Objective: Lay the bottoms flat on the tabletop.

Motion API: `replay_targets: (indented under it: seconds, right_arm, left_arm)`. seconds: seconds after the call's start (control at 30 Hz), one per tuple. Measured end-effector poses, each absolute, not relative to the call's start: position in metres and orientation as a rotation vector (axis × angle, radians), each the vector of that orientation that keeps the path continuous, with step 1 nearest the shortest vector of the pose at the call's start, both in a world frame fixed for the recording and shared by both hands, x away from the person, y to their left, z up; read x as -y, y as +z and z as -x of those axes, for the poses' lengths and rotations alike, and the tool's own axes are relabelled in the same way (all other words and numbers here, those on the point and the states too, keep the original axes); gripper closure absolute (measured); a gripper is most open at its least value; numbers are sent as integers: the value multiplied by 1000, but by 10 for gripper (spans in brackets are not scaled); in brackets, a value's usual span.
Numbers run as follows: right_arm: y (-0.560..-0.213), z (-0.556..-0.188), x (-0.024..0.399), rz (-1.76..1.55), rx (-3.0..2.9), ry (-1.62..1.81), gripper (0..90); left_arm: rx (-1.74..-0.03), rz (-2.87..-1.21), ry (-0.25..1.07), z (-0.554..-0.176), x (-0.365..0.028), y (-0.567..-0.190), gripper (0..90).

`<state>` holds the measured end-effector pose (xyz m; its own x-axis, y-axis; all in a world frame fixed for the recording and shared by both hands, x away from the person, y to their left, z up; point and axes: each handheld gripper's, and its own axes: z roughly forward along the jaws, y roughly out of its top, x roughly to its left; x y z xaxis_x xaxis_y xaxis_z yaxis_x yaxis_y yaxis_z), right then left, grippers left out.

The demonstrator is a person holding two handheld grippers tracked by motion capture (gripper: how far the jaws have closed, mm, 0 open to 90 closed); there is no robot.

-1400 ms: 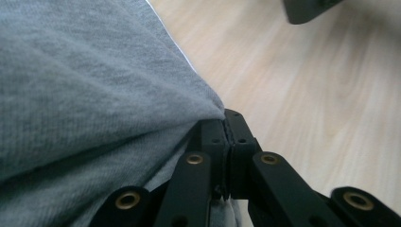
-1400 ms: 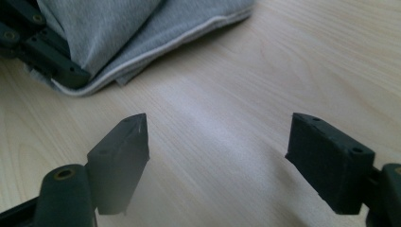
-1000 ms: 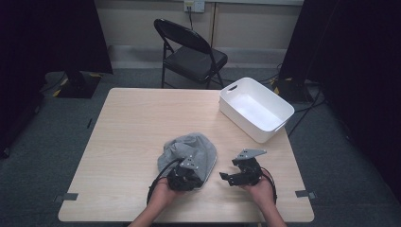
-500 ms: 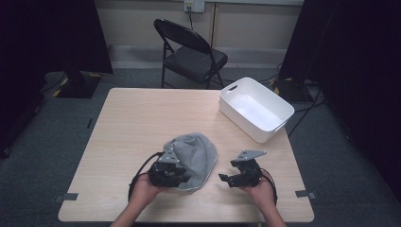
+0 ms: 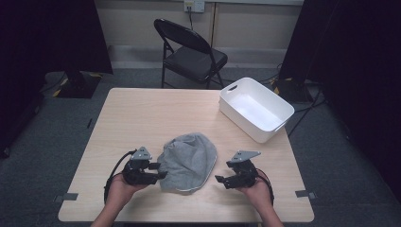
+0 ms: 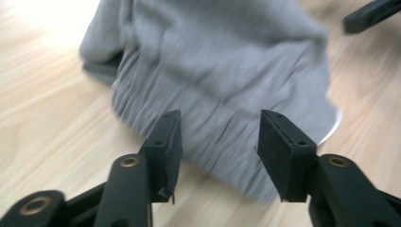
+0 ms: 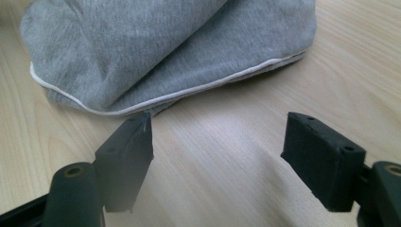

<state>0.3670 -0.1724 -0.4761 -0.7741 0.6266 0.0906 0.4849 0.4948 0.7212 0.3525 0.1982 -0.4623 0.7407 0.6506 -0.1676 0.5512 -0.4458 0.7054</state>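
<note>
A grey cloth cap (image 5: 188, 162) with a thin white edging lies crumpled on the desk (image 5: 142, 113) near the middle of its near edge; the left gripper (image 5: 158, 171) sits just beside the cap's left side, its jaws having just been opening and now standing partly apart with nothing pinched between them, the fabric lying just beyond the pads (image 6: 166, 142). The right gripper (image 5: 221, 179) rests near the cap's right side, close to the near edge, jaws spread wide over bare wood and gripping nothing; a white plastic bin (image 5: 256, 109) stands at the desk's far right corner, well apart from the cap.
</note>
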Motion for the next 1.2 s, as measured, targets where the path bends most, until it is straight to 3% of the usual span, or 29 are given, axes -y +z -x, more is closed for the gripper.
replay_targets:
  seconds: [0.23,0.37,0.47,0.53,0.57,0.63,0.77,0.93,1.2]
  right_arm:
    - [-477,-367,174,-964,-2553,1123,244]
    - [-477,-366,176,-971,-2549,1127,244]
    - [-477,-367,177,-968,-2547,1129,244]
    - [-477,-367,177,-969,-2546,1122,244]
    - [-477,-367,177,-968,-2545,1121,244]
    - [-478,-367,177,-967,-2546,1121,244]
    - [-479,-367,176,-964,-2552,1110,244]
    - [-479,-368,176,-968,-2554,1114,245]
    - [-479,-368,179,-972,-2546,1120,245]
  left_arm:
    - [-907,-2181,151,-351,-192,-479,368]
    - [-899,-2204,162,-350,-189,-484,362]
    - [-905,-2203,138,-349,-187,-487,416]
    - [-896,-2207,112,-349,-185,-487,540]
    - [-883,-2219,117,-348,-184,-486,546]
    - [-868,-2229,102,-347,-181,-485,648]
    - [-866,-2244,92,-347,-179,-484,712]
    - [-877,-2257,97,-346,-178,-482,867]
    - [-875,-2262,139,-345,-175,-475,891]
